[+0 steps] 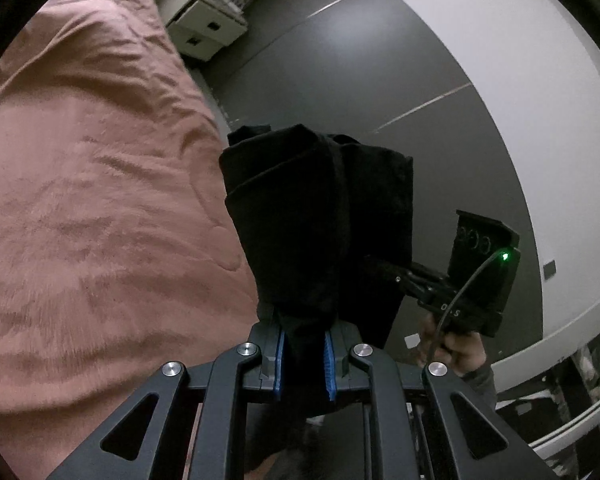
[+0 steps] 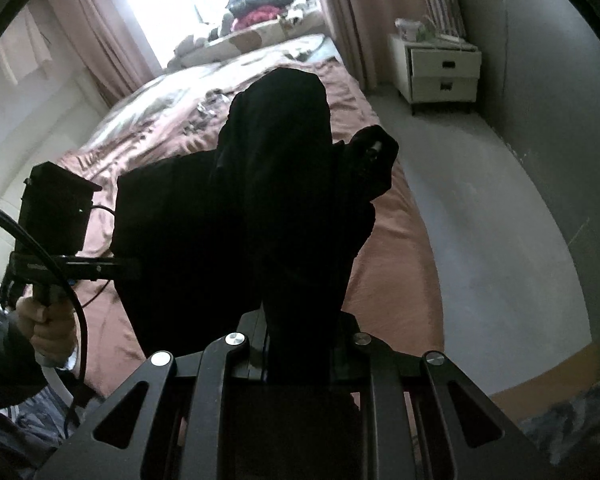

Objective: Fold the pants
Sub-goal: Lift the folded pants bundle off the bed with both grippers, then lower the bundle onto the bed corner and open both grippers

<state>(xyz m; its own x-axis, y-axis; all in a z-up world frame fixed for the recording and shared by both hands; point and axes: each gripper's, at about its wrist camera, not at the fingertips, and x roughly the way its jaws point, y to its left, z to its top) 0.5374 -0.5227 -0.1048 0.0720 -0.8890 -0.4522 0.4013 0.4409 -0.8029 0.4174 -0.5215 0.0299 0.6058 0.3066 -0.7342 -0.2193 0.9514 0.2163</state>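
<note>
The black pants (image 1: 320, 208) hang bunched in the air beside the bed, and both grippers grip them. In the left wrist view my left gripper (image 1: 304, 344) is shut on a fold of the cloth, which runs between its blue pads (image 1: 281, 356). My right gripper (image 1: 380, 268) reaches in from the right with its tips buried in the fabric. In the right wrist view the pants (image 2: 268, 184) fill the middle. My right gripper (image 2: 296, 340) is shut on them, with its fingertips hidden by cloth. The left gripper (image 2: 128, 270) enters the cloth from the left.
A bed with a pink cover (image 1: 100, 160) (image 2: 392, 260) lies under and left of the pants. A white two-drawer nightstand (image 1: 204, 28) (image 2: 440, 72) stands by the wall on grey floor (image 2: 480, 200). A hand (image 2: 48, 328) and a cable are at the left.
</note>
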